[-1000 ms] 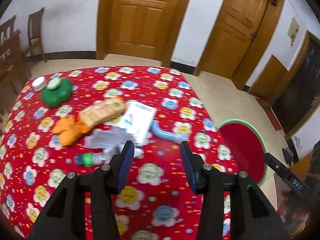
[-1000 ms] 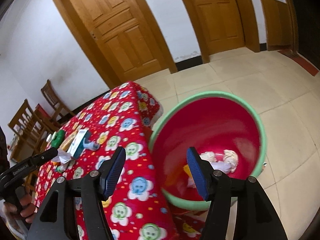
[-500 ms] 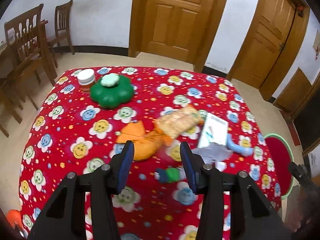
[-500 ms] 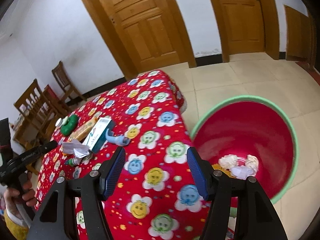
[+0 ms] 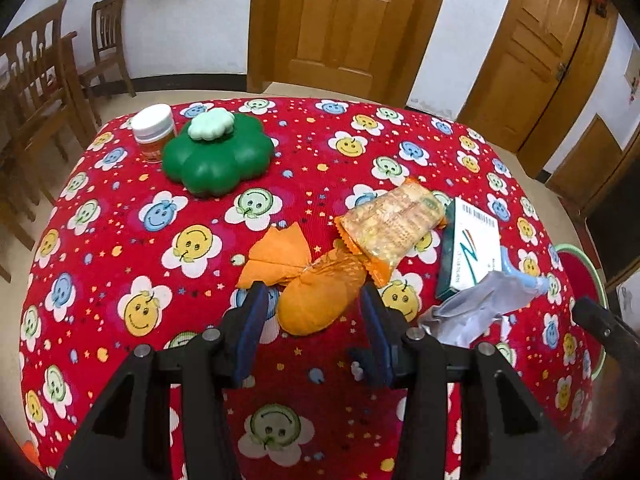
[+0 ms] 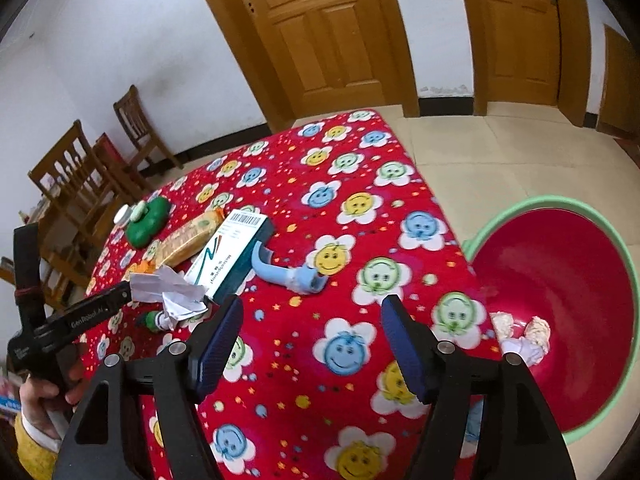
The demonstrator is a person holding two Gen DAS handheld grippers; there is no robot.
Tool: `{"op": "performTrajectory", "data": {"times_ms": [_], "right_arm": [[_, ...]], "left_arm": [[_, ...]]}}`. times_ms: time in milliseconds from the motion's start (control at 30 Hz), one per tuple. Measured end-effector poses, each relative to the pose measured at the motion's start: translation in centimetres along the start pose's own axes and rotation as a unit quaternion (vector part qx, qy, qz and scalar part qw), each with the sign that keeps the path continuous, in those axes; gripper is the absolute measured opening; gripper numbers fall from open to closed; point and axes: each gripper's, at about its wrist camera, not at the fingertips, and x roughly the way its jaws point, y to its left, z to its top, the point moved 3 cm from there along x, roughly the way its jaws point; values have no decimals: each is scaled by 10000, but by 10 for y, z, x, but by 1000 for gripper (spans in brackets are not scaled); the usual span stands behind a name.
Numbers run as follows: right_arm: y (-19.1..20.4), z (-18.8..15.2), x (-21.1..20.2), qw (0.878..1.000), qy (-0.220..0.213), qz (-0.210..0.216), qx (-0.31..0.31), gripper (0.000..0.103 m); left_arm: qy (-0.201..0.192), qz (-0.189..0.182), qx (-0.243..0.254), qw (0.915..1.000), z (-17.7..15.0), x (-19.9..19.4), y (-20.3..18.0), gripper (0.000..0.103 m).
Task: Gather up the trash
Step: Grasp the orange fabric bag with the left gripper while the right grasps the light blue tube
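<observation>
Red flowered tablecloth (image 5: 320,152), 2 wooden doors (image 5: 352,20) behind; both jaws apart, opening, empty.

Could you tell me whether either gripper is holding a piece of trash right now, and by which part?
Neither holds anything. The left gripper frames the orange tied plastic bag, its jaws opening and not pressing it. The right gripper is opening over bare red flowered tablecloth.

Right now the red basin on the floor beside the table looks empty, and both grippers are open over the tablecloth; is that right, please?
Not quite: the red basin is not empty. The right wrist view shows crumpled pale scraps lying in its bottom. The rest holds: it stands on the floor beside the table, and the left gripper and right gripper, its jaws opening wider, hold nothing over the tablecloth.
</observation>
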Motion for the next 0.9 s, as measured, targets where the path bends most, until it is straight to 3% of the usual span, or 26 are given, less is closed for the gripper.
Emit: {"op": "performTrajectory", "data": {"times_ms": [333,500,733,900], "right_arm": [[18,-1,38,9988,261,-378,-141,74],[23,2,50,9980,251,-550,-160,75],[29,6,60,9964,136,-753,-355,75],[32,11,67,9971,58,-645,-389,74]], "left_arm": [[-171,-245,-36,9995,2,17,1,51],[-354,-451,-58,9983,2,14,1,40],[-552,-635,-61,9964,1,-3,4,38],[-715,-611,-201,9954,-2,-27,11,38]]}}
